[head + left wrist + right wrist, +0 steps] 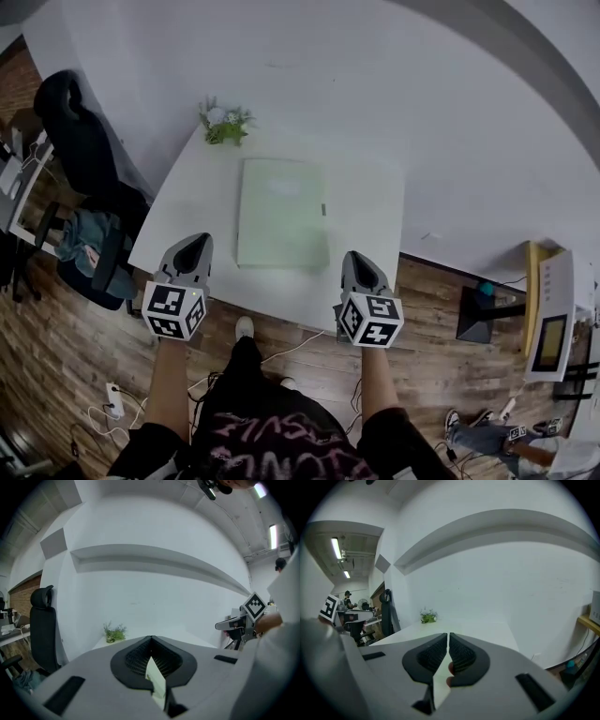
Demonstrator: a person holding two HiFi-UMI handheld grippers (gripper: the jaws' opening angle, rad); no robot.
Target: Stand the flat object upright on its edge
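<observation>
flat object: flat at mid-tabletop; looks thin, light, stiff, probably slick | hold: likely pinch its near edge | left claw, right claw: both together, empty

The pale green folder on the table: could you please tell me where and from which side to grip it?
Probably its long side edges, left tongs from the left, right tongs from the right: the folder lies flat and thin, so only an edge fits between them.
</observation>
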